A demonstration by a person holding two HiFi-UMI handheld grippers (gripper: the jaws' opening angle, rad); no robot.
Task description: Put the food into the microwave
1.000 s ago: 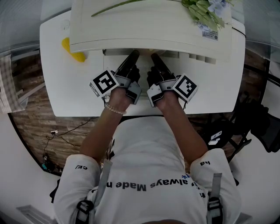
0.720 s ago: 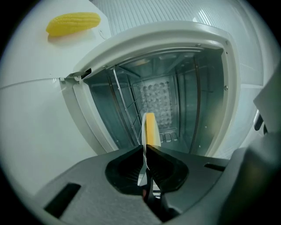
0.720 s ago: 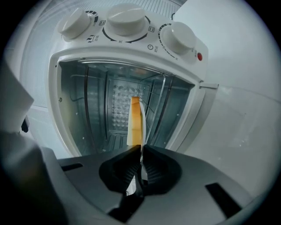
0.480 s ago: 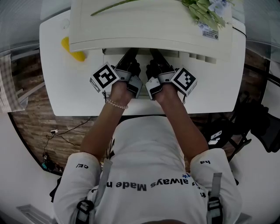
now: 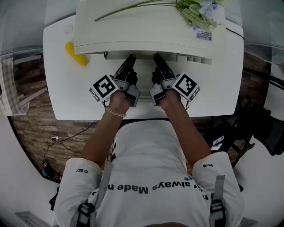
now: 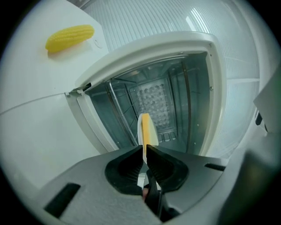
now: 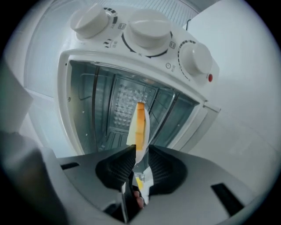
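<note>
A thin white plate (image 6: pixel 141 124) carrying a yellow-orange piece of food (image 6: pixel 149 130) shows edge-on in both gripper views. My left gripper (image 6: pixel 144 147) is shut on its rim, and my right gripper (image 7: pixel 139 149) is shut on the plate (image 7: pixel 145 127) beside the food (image 7: pixel 139 119). Both point into the open white oven's metal cavity (image 6: pixel 153 94) (image 7: pixel 118 101). In the head view the left gripper (image 5: pixel 129 60) and right gripper (image 5: pixel 156 57) reach side by side under the oven's top (image 5: pixel 151 26); the plate is hidden there.
A yellow corn cob (image 5: pixel 74 53) (image 6: pixel 70 37) lies on the white table (image 5: pixel 66 97) left of the oven. Flowers (image 5: pixel 195 11) rest on the oven's top. Three white knobs (image 7: pixel 149 28) sit beside the opening. The open door (image 5: pixel 144 95) lies flat under my grippers.
Both grippers pushed toward the oven half a second ago and have since come back slightly toward the person. The plate stays gripped.
</note>
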